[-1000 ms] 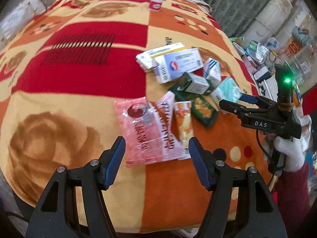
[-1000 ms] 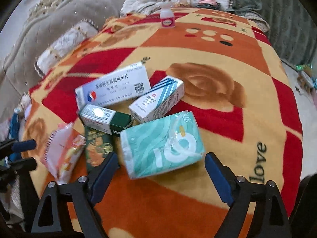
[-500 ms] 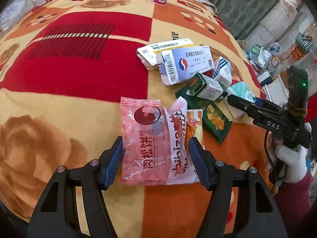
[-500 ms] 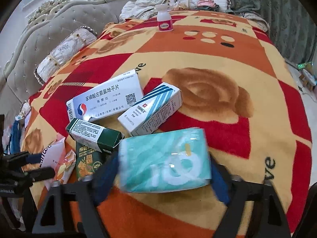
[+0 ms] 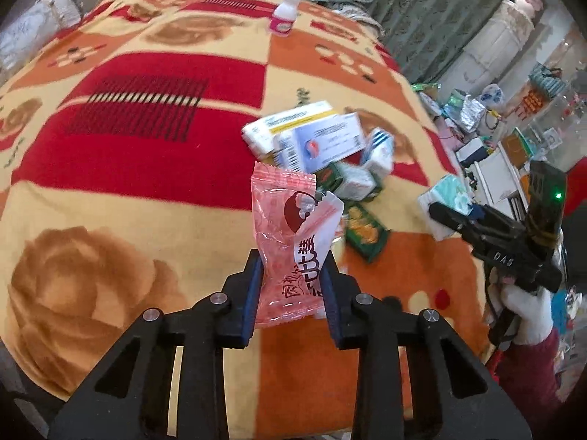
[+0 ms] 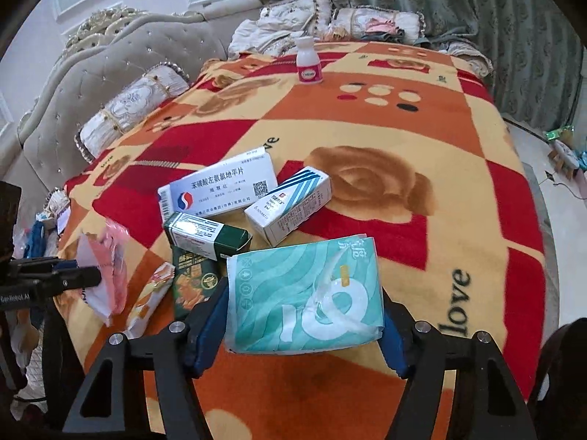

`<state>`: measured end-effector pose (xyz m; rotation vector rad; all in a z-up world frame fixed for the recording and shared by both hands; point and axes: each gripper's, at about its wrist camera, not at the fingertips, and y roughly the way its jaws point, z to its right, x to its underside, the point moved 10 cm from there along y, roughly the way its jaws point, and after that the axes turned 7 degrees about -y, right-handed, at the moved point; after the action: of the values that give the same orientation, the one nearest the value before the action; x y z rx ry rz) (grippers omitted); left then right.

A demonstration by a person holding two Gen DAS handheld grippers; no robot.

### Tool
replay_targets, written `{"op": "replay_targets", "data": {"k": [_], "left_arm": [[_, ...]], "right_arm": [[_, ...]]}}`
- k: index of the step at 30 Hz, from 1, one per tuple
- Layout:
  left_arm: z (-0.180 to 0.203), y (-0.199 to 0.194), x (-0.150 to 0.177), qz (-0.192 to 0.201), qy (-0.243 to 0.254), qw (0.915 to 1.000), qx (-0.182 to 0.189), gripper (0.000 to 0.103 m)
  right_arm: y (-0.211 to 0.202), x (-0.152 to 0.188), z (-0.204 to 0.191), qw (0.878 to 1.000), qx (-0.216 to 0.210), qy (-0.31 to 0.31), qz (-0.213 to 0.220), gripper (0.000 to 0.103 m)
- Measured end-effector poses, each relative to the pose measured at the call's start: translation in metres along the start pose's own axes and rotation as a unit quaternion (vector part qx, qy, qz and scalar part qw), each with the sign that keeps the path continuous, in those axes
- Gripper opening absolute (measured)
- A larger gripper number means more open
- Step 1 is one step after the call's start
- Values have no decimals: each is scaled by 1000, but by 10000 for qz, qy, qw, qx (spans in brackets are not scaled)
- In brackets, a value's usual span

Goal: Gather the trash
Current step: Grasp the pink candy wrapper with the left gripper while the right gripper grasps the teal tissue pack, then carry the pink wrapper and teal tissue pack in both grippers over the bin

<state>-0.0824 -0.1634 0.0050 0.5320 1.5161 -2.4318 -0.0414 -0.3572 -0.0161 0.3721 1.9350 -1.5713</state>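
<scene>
Claws both loaded above the blanket [image 6: 422, 139].
Left claw [image 5: 290, 286] pinches a pink snack wrapper [image 5: 290, 242]; right claw [image 6: 301, 326] clamps a teal tissue pack [image 6: 304, 293].

1. Even, soft daylight fills both views; the blanket [image 6: 367, 139] carries no hard shadows.
2. In the left wrist view the boxes [image 5: 315, 139] beyond the pink wrapper [image 5: 290, 242] are smeared by motion blur.
3. The right wrist view is sharper; printing on the white box [image 6: 220, 187] reads clearly.
4. Fisheye bending curves the blanket's edges, with black vignette at the corners.
</scene>
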Motion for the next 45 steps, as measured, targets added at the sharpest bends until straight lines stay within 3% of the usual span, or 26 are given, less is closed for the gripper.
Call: {"op": "replay_targets", "data": {"k": [10,24,45], "left_arm": [[81,4,-2,-13,596,9974,415,28],[201,46,11,-322,1427,9857,841,28],[313,104,33,-719,2126,9675,1164,28]], "right_arm": [[-40,13,21,9993,263,147,212,69],[-94,64,100,9919,865,890,282,69],[-144,142,212,9656,1602,2037,210,69]]}}
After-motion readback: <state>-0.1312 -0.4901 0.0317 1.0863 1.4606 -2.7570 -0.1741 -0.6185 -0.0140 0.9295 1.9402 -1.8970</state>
